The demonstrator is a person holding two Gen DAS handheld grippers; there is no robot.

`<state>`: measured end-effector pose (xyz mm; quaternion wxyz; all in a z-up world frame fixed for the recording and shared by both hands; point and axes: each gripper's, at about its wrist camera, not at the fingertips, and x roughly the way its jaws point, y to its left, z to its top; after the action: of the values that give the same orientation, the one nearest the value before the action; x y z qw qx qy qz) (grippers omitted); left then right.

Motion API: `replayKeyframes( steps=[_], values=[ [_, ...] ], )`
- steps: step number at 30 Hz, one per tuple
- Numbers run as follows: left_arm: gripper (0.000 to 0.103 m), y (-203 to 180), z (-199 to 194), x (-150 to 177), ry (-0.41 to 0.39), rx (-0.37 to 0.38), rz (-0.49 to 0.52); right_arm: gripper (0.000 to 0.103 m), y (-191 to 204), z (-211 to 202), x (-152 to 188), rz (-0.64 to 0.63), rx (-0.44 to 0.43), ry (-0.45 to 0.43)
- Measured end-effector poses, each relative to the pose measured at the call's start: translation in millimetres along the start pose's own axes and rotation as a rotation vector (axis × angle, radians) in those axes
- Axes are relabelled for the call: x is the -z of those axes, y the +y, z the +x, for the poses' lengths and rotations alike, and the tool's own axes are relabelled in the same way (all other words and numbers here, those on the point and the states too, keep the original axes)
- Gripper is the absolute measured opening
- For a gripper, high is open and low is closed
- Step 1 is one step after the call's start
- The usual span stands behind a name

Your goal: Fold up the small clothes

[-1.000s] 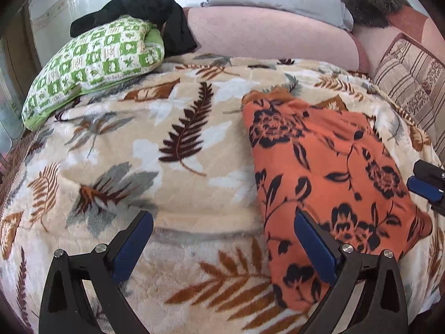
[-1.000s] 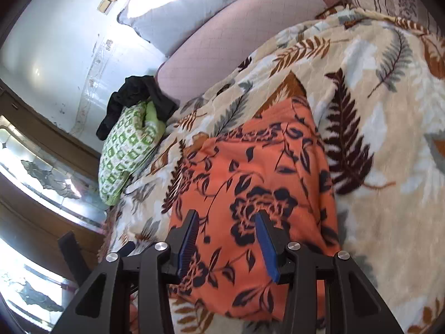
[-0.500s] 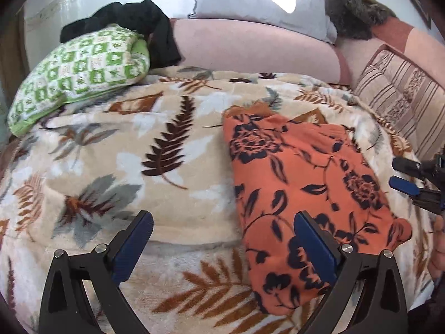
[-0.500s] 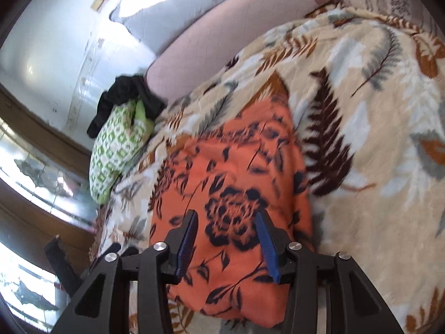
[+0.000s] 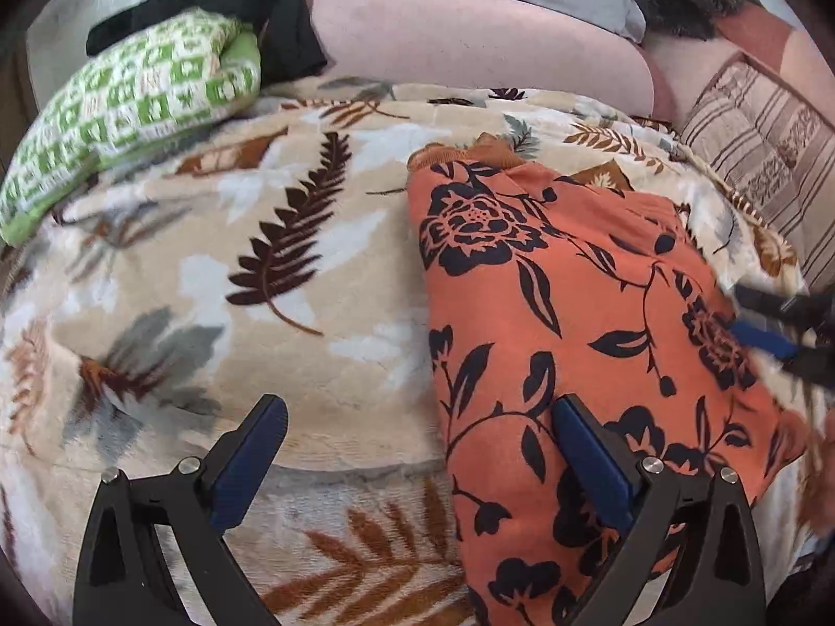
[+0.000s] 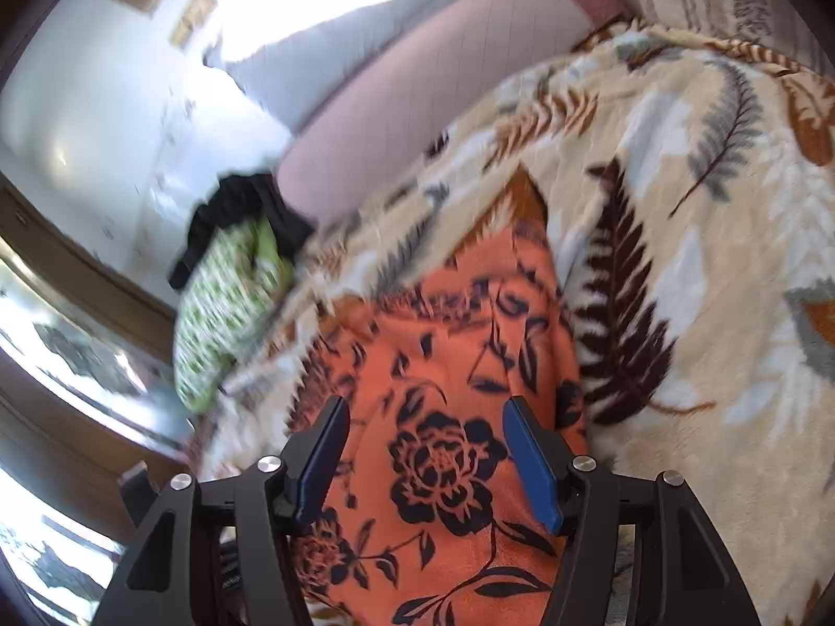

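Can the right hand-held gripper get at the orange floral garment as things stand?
Probably yes. The right hand-held gripper, jaws just opening, empty, hangs right over the orange floral garment, which lies uncovered on the leaf-print blanket.

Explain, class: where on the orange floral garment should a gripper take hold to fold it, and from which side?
The orange floral garment lies flat on the leaf-print blanket. Probably best to pinch its near hem corners, coming down from above at the near edge: there the cloth ends in a free edge, with the open left gripper and right gripper already over it.
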<state>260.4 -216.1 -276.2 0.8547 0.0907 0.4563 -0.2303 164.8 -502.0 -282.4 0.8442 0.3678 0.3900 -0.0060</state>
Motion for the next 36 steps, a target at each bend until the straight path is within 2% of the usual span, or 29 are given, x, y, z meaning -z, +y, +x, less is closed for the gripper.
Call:
replayKeyframes(
  steps=[1,2,6,11,13,16,19,21,23,24,25,27,30,32,35,36],
  values=[
    [0.102,0,-1,-1,0.001,0.003,-0.002,0.065,-1,12,1,-0.008,0.050,0.031],
    [0.102,-1,-2,-2,-0.009,-0.003,0.008,0.065,1,14,-1,-0.016,0.059,0.031],
    [0.102,3,-13,-7,-0.068,0.006,-0.008,0.066,4,0,-17,-0.011,-0.013,-0.029],
    [0.102,14,-10,-19,-0.080,0.060,-0.076,0.066,-3,5,-37,0.069,-0.092,-0.049],
    [0.102,12,-5,-21,-0.067,0.080,-0.089,0.066,-4,15,-44,0.090,-0.105,-0.035],
    [0.102,2,19,-19,0.040,0.032,-0.040,0.066,-12,48,-54,0.130,-0.056,0.058],
    [0.102,5,16,-20,0.036,0.059,-0.066,0.066,-13,53,-63,0.150,-0.053,0.059],
    [0.102,6,6,-21,-0.010,0.039,-0.039,0.066,-5,46,-67,0.114,-0.069,0.035],
    [0.102,7,-2,-20,-0.021,0.022,-0.030,0.055,8,40,-69,0.051,-0.086,0.003],
    [0.102,7,-6,-18,-0.022,0.034,-0.024,0.030,17,40,-69,0.017,-0.077,0.008],
    [0.102,6,-11,-16,-0.027,0.044,-0.007,0.023,28,42,-67,-0.028,-0.070,0.020],
    [0.102,1,-19,-10,-0.046,0.023,0.050,0.021,50,49,-59,-0.112,-0.063,0.044],
    [0.102,-5,-25,4,-0.044,-0.021,0.145,0.020,66,67,-49,-0.167,0.018,0.063],
    [0.102,-7,-19,13,-0.012,-0.010,0.170,0.021,53,86,-49,-0.126,0.141,0.060],
    [0.102,-2,-19,18,-0.013,0.019,0.152,0.010,33,96,-55,-0.060,0.137,0.051],
    [0.102,-1,-20,18,-0.013,0.025,0.154,0.009,33,94,-57,-0.052,0.130,0.047]
  ],
)
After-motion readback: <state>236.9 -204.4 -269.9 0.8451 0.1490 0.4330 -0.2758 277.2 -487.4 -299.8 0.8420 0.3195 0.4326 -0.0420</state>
